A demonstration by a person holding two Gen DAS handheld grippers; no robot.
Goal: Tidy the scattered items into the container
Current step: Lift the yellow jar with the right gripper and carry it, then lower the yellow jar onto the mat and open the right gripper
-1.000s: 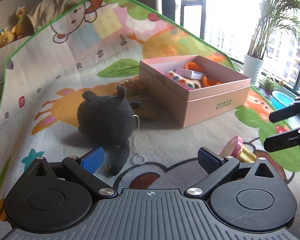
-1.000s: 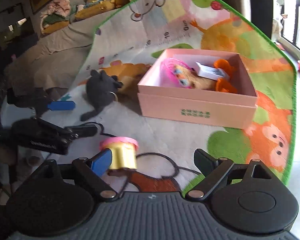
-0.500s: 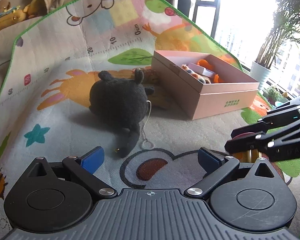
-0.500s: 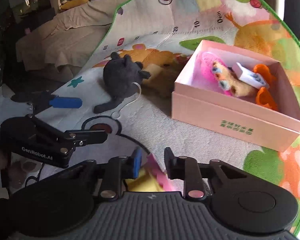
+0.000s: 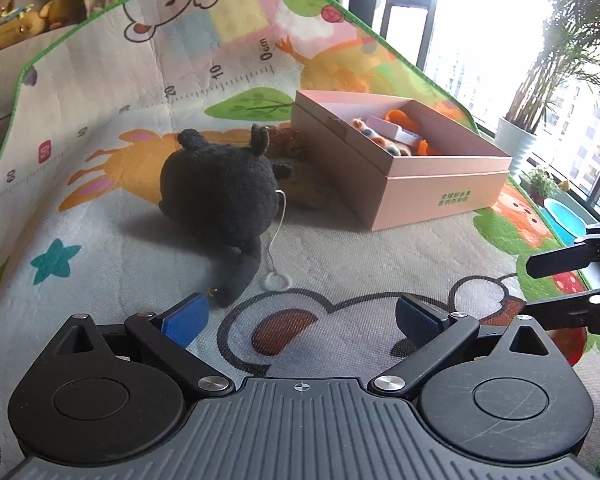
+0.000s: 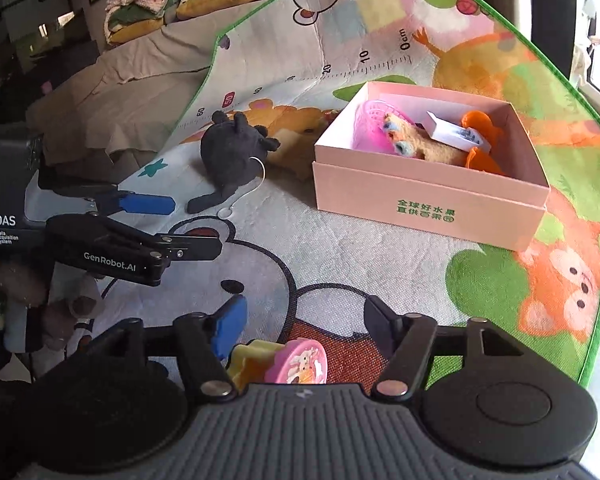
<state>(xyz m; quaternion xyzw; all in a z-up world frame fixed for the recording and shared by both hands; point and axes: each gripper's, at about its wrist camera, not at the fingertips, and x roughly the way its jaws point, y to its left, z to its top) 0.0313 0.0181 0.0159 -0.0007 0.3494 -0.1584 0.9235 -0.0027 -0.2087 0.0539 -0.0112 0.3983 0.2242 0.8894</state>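
A small yellow toy with a pink picture lid (image 6: 296, 364) lies tipped on the play mat, low between the fingers of my right gripper (image 6: 305, 326). The jaws are opening and neither pad presses on the toy. The same gripper (image 5: 526, 290) shows at the right edge of the left wrist view. My left gripper (image 5: 300, 316) is open over the mat with nothing in it, just short of the tail of a black plush animal (image 5: 220, 188) (image 6: 230, 156). From the right wrist view, the left gripper (image 6: 196, 225) is at the left. The pink box (image 5: 440, 188) (image 6: 420, 200) holds several toys.
The green-edged mat (image 6: 340, 248) curls up at the back. Behind it are a beige cloth (image 6: 132, 92) and piled soft toys (image 5: 40, 20). A window, a potted palm (image 5: 516, 144) and a teal bowl (image 5: 564, 216) stand to the right. A hand (image 6: 32, 292) holds the left gripper.
The right gripper's jaws, wide a second ago and nearly shut half a second ago, stand apart again. The yellow toy went from upright to tipped, lid toward the camera. The left gripper stayed open.
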